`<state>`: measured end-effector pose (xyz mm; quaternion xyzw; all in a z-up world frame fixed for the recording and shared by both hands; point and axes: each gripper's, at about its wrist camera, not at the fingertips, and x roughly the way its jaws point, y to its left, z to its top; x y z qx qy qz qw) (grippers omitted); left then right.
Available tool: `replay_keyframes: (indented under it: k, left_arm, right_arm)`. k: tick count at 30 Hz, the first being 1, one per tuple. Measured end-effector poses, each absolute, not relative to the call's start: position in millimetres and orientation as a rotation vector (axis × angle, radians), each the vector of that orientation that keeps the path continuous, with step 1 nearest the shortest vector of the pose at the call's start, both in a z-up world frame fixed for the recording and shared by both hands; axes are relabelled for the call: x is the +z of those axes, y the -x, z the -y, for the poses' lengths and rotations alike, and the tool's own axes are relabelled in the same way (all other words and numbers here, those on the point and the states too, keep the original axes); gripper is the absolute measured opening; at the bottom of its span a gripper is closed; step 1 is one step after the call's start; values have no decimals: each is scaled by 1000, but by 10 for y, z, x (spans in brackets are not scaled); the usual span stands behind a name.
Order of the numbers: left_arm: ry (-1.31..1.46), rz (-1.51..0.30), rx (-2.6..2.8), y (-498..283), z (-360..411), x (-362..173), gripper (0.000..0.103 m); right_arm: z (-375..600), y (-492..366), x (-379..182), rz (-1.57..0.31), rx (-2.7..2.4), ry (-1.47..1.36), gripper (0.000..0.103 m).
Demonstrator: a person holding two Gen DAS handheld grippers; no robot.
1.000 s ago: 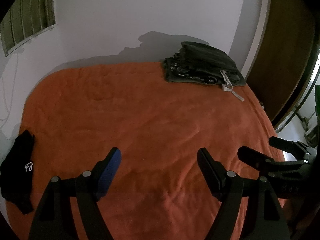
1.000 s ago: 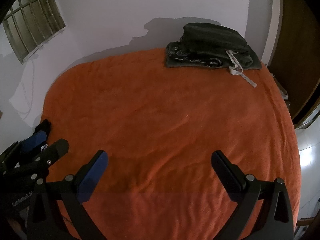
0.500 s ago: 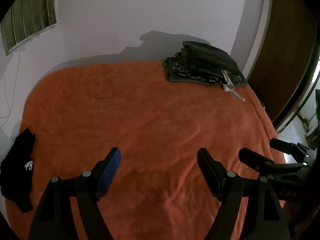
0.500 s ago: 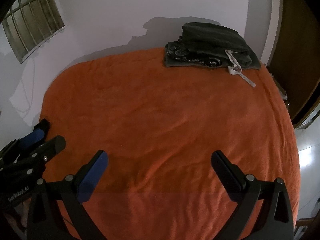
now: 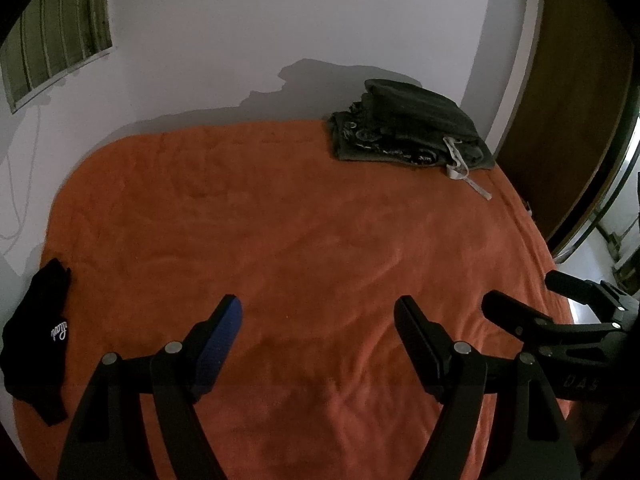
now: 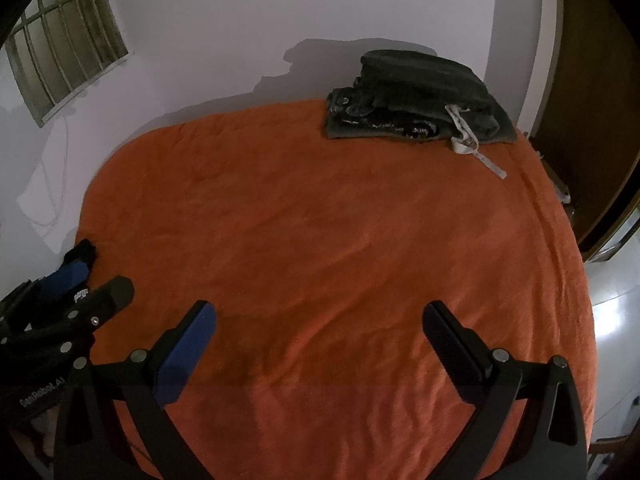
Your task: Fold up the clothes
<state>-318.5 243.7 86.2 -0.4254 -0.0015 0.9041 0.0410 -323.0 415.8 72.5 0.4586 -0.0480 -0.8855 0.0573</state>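
A dim white-walled room holds a bed under a rumpled orange fleece blanket [image 5: 304, 240]. A stack of folded dark grey clothes [image 5: 408, 124] sits at its far right corner, and a crumpled black garment with white lettering [image 5: 36, 336] lies unfolded at the left edge. The left gripper [image 5: 318, 320] and right gripper [image 6: 320, 324] hover with fingers spread wide, holding nothing. Judging by this, the next move is fetching that garment, which the left wrist view shows whole while the right wrist view mostly hides it.
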Motion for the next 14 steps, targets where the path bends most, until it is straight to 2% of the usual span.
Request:
replay_keyframes:
  k: [14]
  left_arm:
    - [1302, -7, 2770, 3185, -2461, 871, 79]
  right_arm:
    - [-4196, 3250, 752, 148, -2673, -1387, 103]
